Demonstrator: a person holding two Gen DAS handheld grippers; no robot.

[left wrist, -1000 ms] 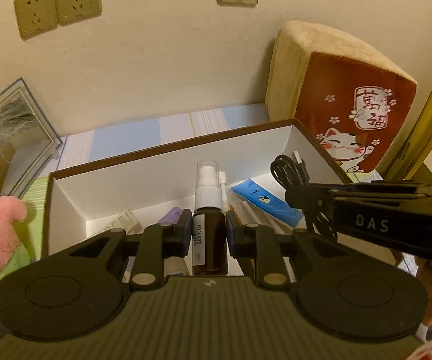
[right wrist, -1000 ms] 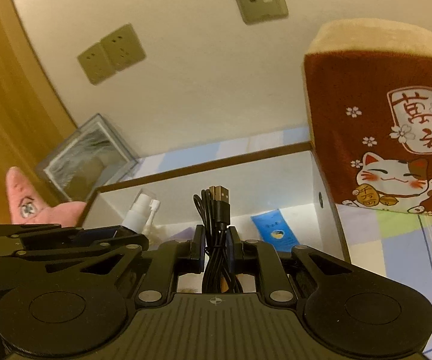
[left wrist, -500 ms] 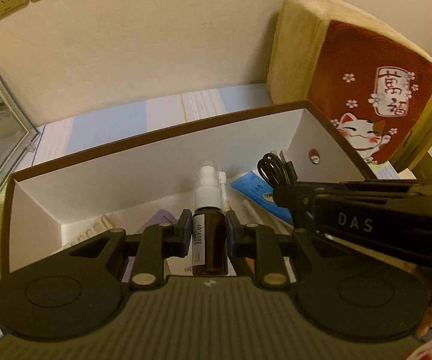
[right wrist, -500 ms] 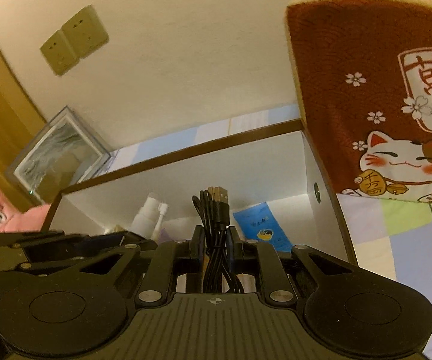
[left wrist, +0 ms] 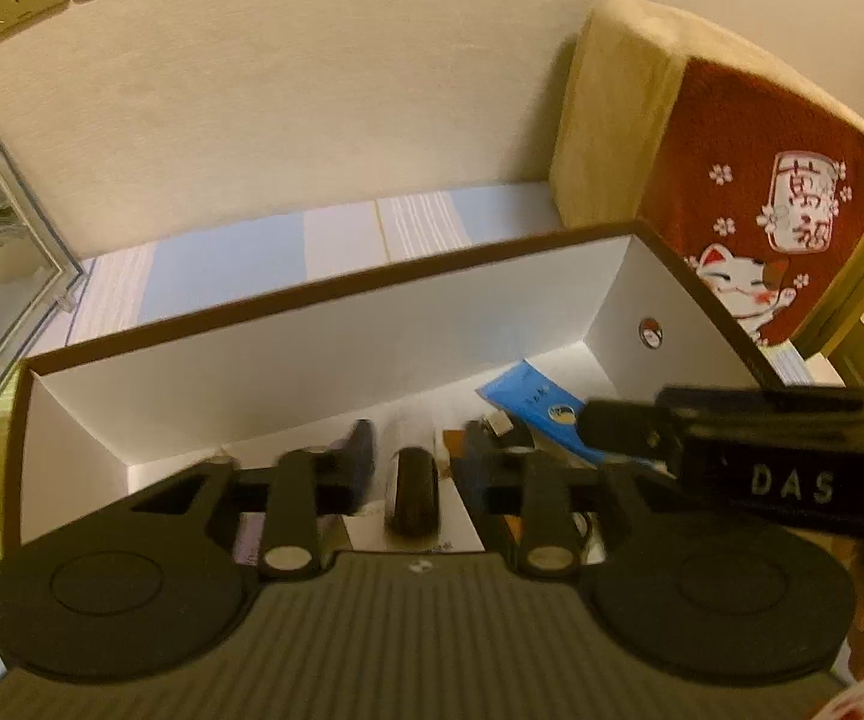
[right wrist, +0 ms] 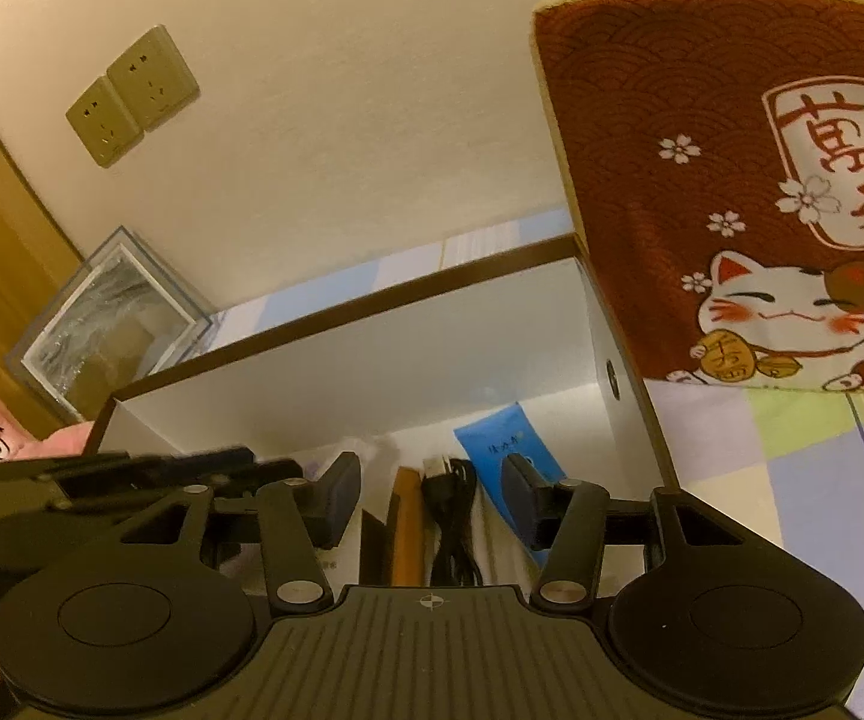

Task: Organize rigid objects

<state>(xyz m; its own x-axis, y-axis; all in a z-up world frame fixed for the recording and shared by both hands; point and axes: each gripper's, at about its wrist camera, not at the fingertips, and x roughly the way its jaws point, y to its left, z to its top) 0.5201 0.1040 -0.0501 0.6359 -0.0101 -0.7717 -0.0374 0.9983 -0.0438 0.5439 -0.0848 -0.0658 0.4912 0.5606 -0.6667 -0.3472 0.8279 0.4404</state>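
with both sets of fingers just parted, spray bottle and cable loose in box | left gripper; right gripper | lift straight out; avoid snagging

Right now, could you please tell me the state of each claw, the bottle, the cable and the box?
Left claw: open, just released.
Right claw: open, just released.
Bottle: free, lying in box.
Cable: free, lying in box.
Box: open-topped, holding items.
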